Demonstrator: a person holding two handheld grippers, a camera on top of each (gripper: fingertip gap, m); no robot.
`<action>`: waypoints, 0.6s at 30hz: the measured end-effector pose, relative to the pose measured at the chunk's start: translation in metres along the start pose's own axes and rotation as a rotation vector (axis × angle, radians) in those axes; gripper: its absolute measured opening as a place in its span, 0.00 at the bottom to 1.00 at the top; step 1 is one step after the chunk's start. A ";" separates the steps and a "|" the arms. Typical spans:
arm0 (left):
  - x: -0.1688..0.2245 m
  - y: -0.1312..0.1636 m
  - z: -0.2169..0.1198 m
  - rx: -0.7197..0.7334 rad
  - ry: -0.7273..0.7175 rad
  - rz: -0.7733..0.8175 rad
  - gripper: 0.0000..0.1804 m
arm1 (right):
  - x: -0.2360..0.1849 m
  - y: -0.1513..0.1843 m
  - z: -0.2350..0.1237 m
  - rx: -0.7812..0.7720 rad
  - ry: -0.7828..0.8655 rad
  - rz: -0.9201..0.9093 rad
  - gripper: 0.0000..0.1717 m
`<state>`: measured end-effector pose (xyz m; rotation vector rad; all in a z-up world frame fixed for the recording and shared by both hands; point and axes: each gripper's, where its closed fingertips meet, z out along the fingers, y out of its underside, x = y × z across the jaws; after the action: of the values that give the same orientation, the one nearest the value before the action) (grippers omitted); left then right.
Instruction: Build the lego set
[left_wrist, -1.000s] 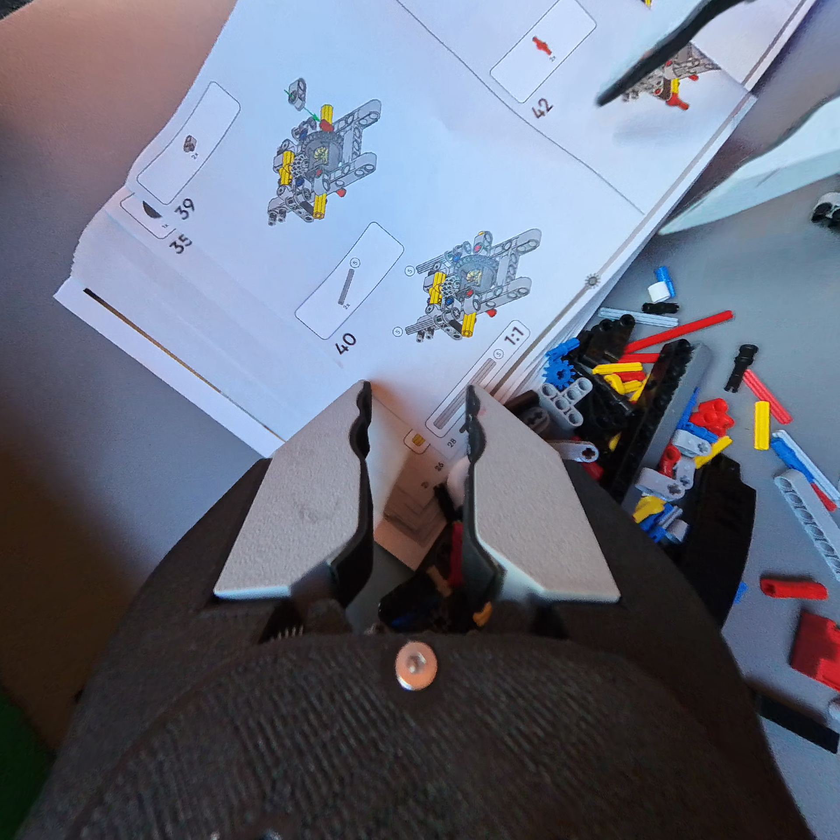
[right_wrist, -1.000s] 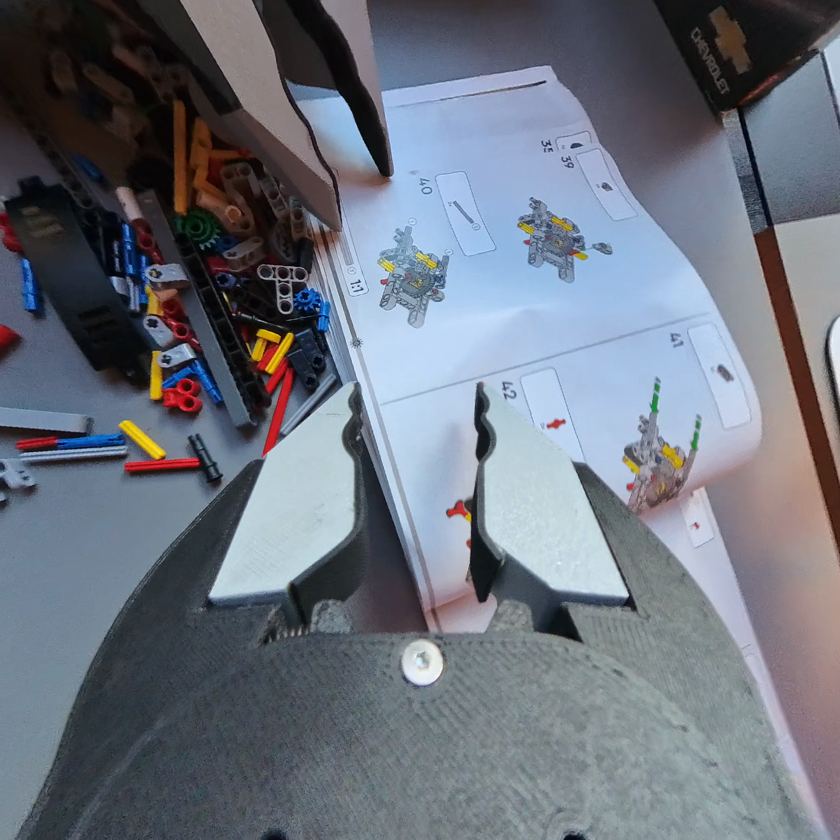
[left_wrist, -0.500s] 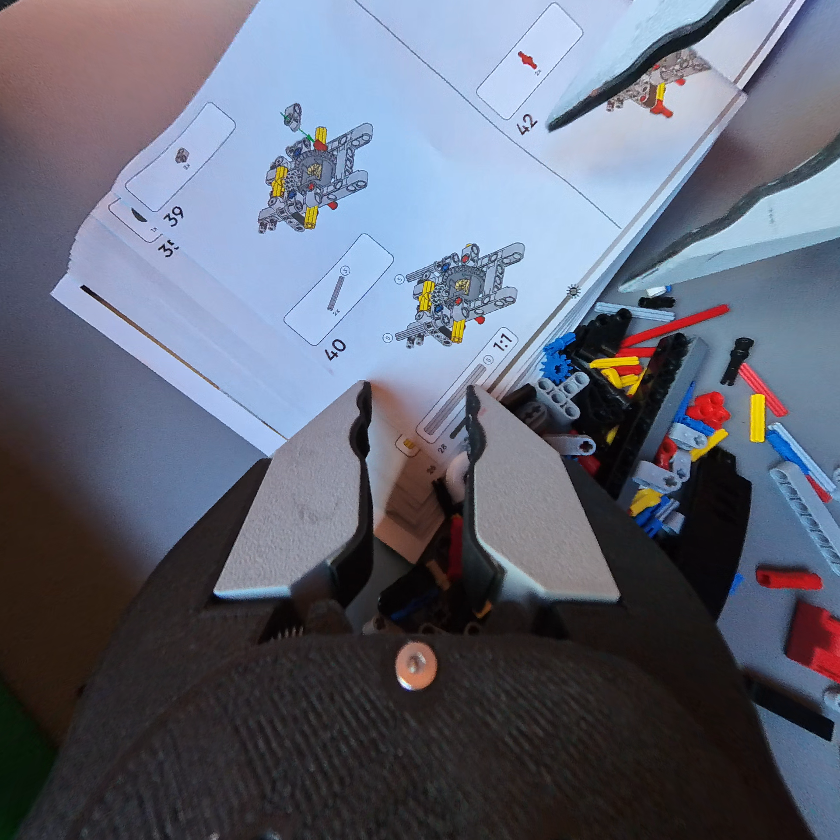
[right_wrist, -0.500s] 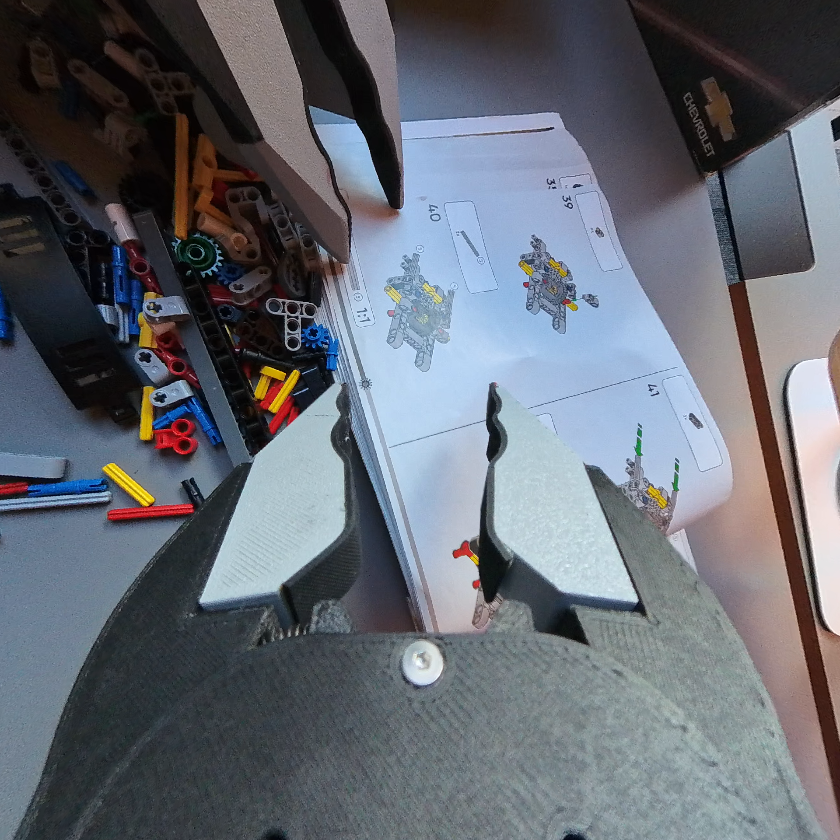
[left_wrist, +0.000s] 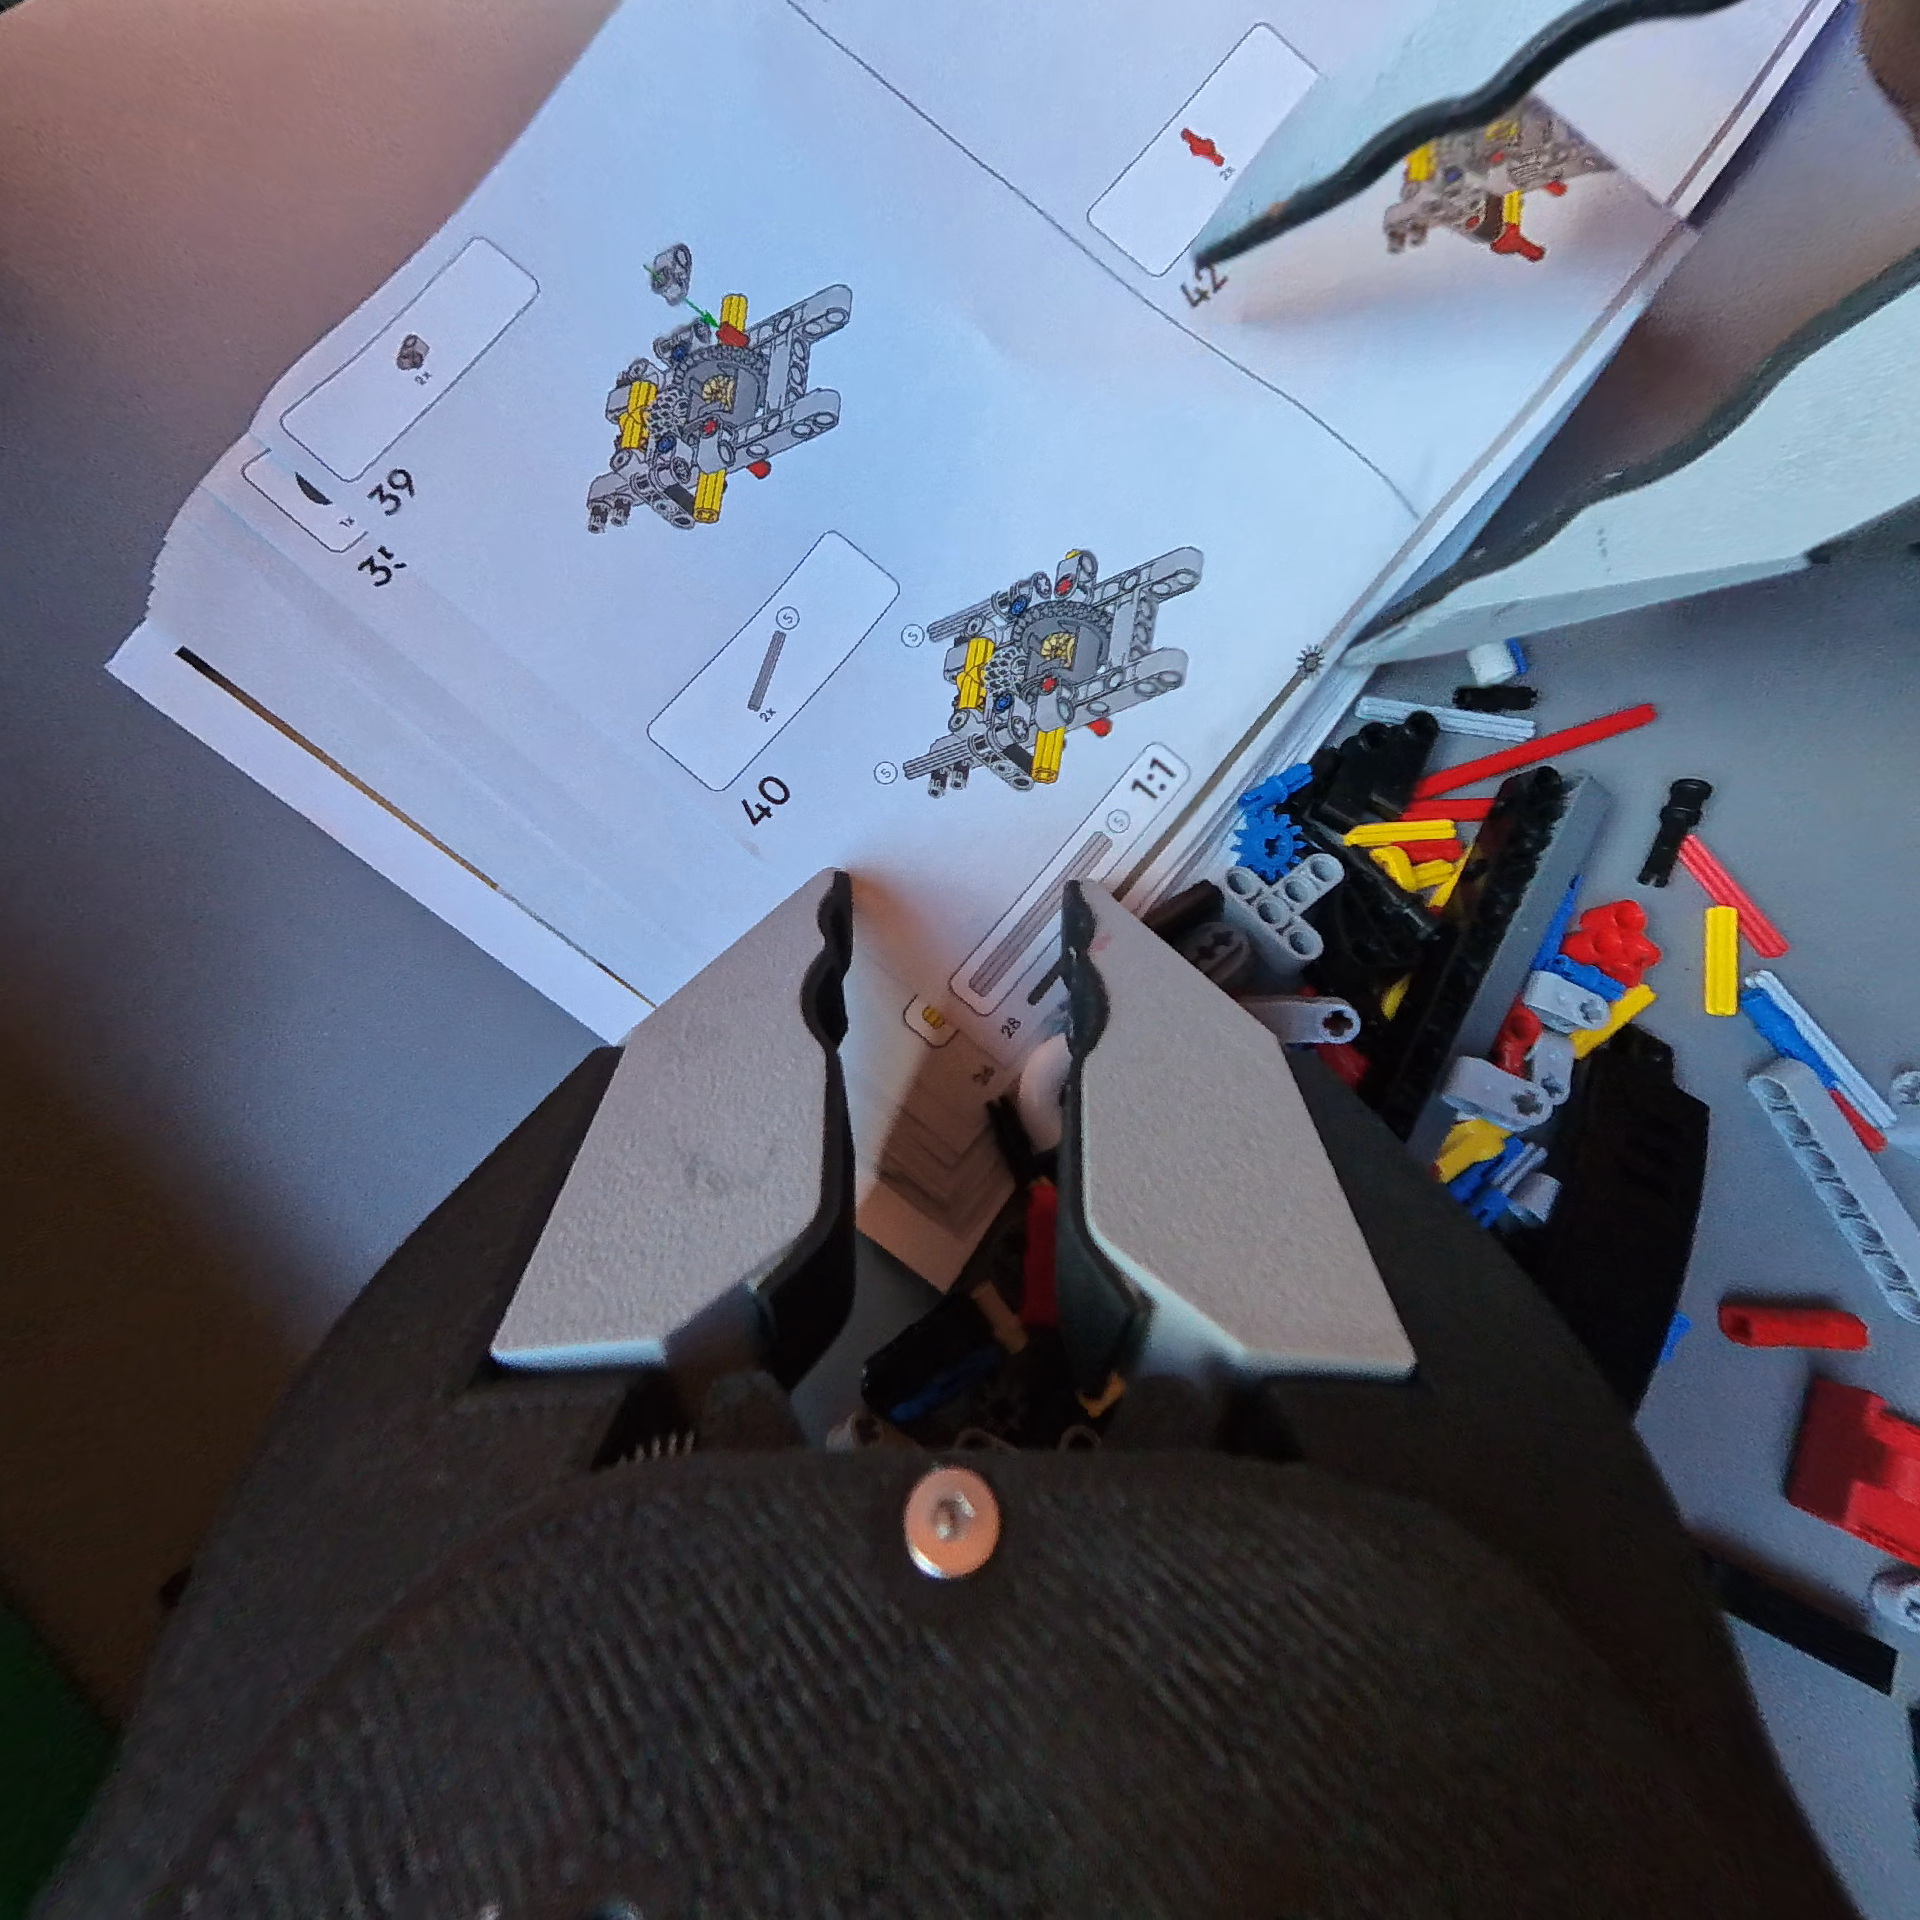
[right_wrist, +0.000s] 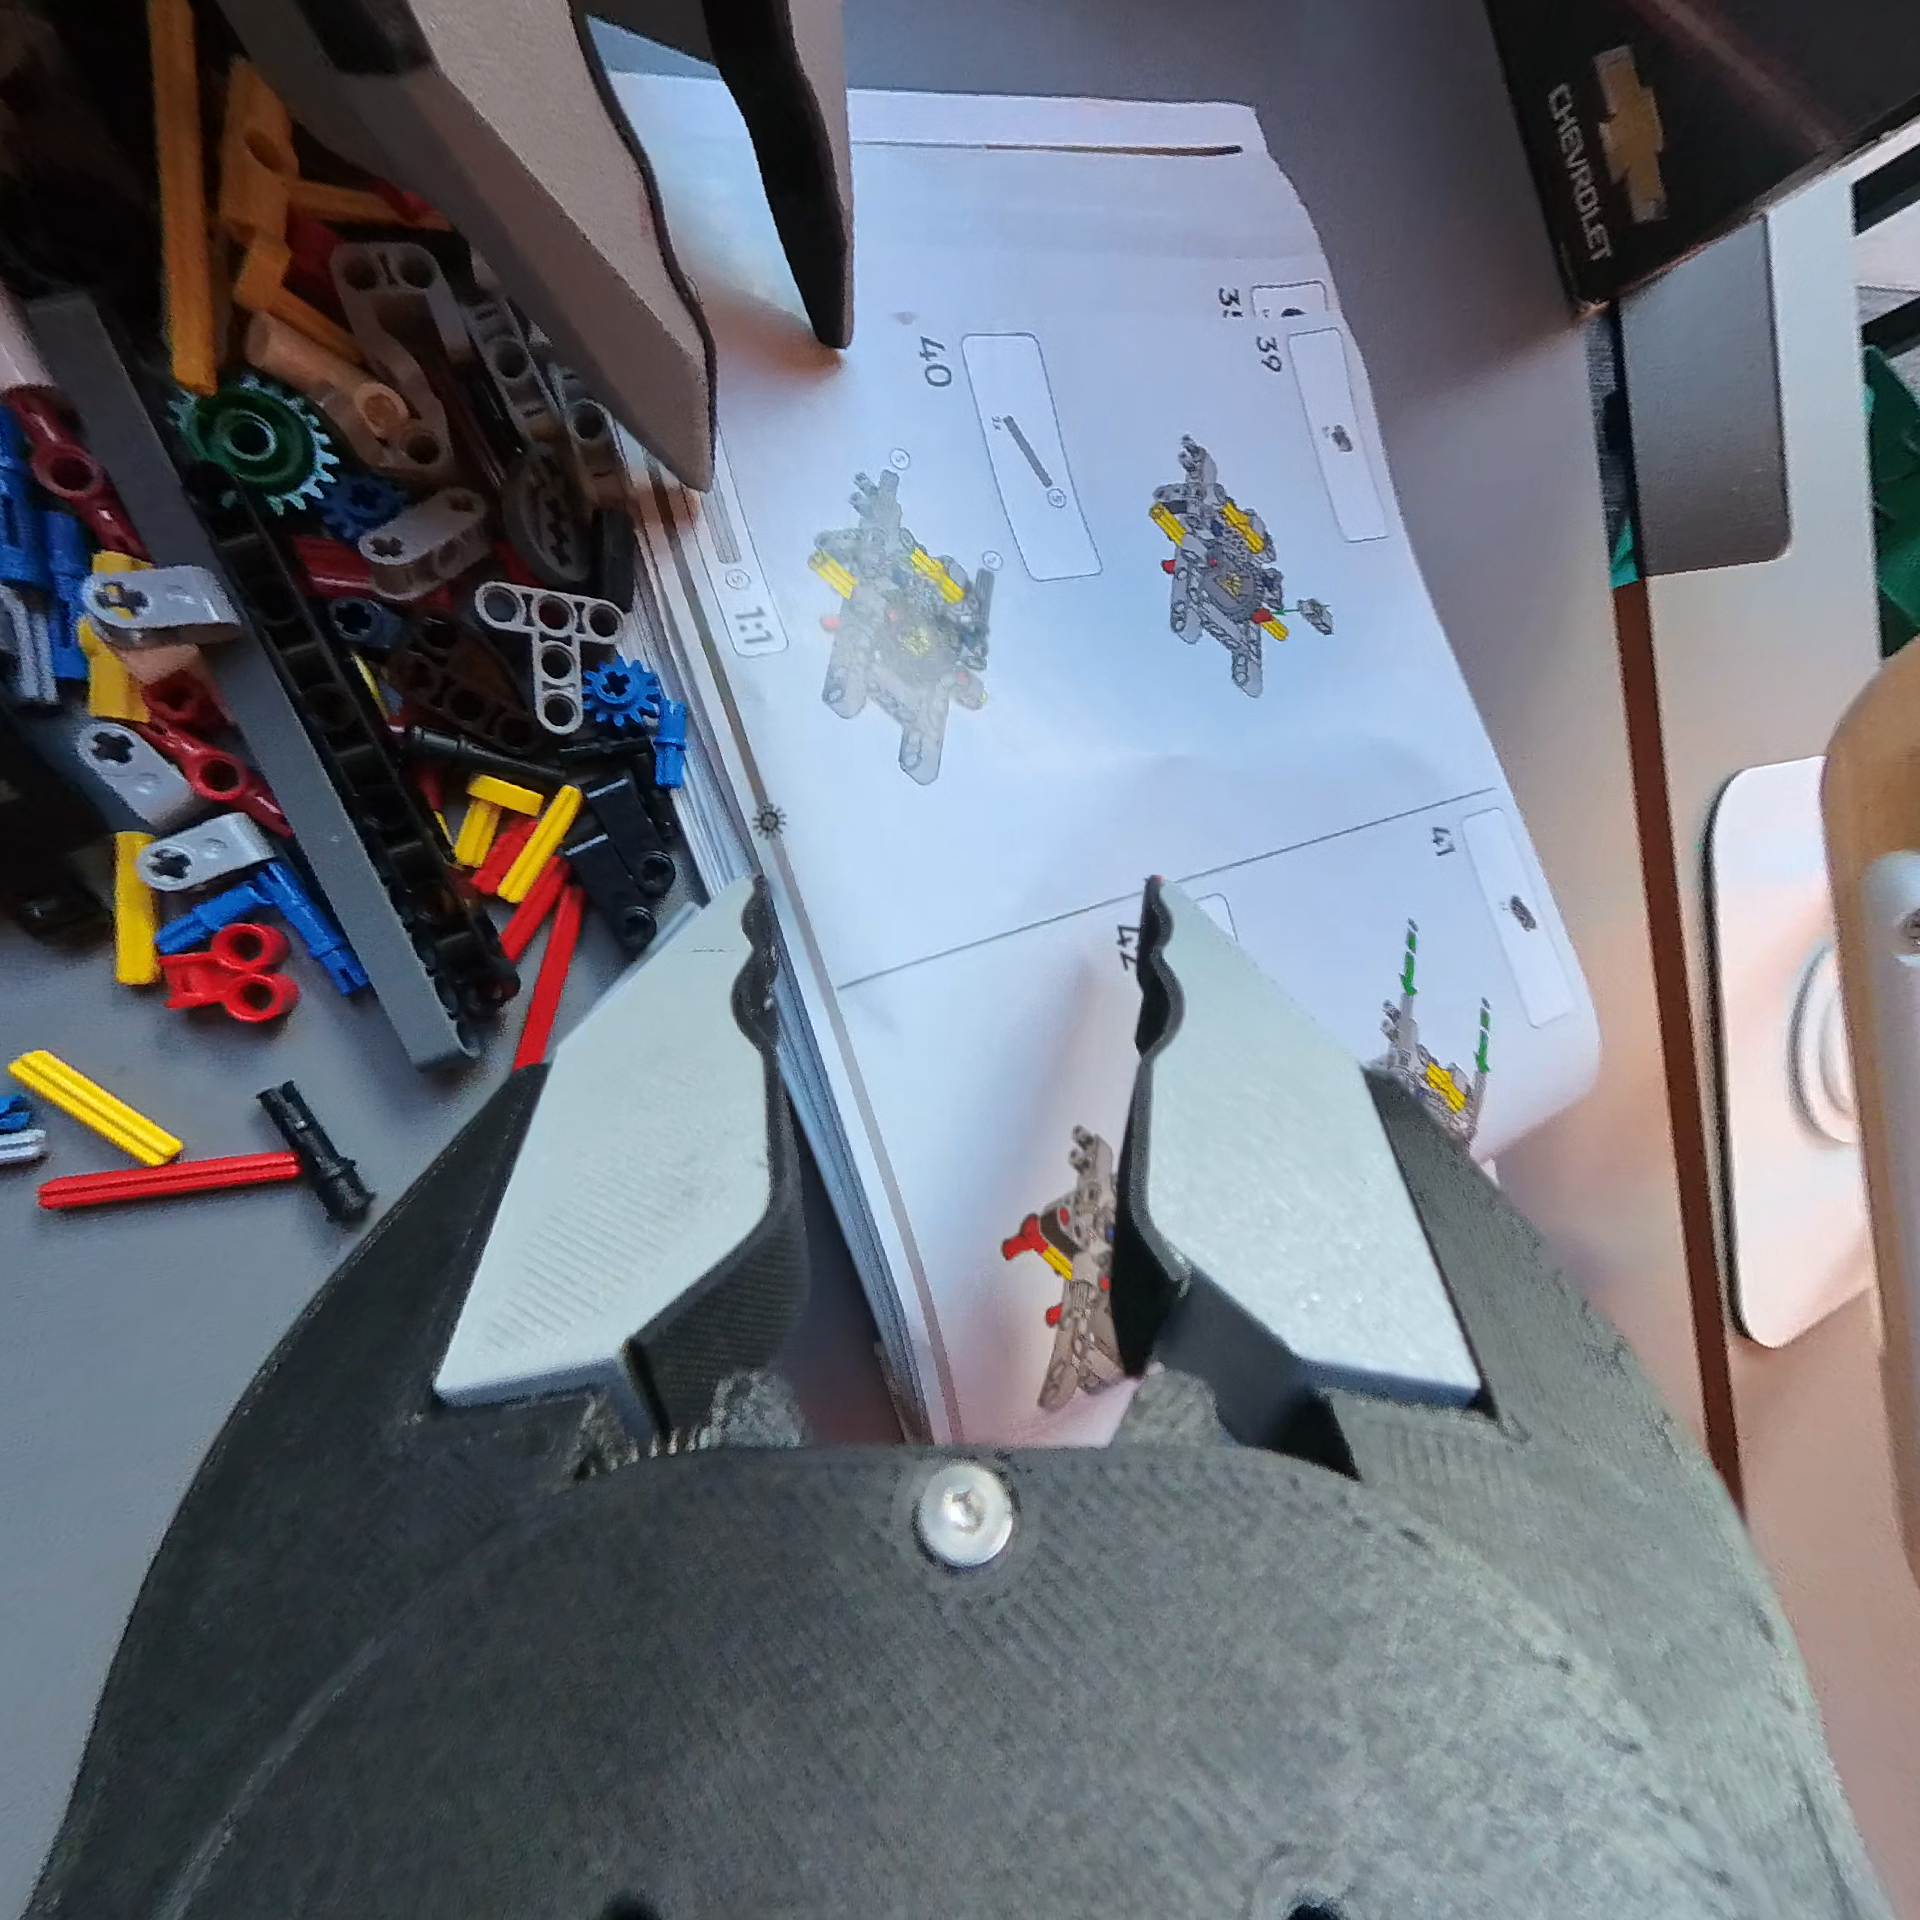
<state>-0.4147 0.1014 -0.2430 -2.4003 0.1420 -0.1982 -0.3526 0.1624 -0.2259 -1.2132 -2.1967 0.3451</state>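
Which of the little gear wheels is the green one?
The green gear is the bigger one at the far end of the pile of building pieces, beside the tan pieces. The other gear, small and blue, lies next to the instruction booklet.

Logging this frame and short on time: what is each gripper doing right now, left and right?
Left gripper: open, nothing gripped, tips at the instruction booklet corner.
Right gripper: open wide, holding nothing, over the booklet's edge beside the loose building pieces.
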 end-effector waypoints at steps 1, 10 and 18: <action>0.000 0.000 0.000 0.001 0.001 -0.002 0.21 | 0.001 0.000 -0.002 0.000 0.008 -0.003 0.39; -0.005 0.002 -0.002 -0.008 -0.024 0.003 0.23 | 0.015 0.007 -0.020 0.020 0.022 0.045 0.40; -0.010 0.003 -0.004 -0.008 -0.028 -0.012 0.25 | 0.029 0.011 -0.030 0.026 0.054 0.082 0.38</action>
<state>-0.4252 0.0976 -0.2430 -2.4111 0.1164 -0.1701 -0.3388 0.1905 -0.1971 -1.2855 -2.0949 0.3691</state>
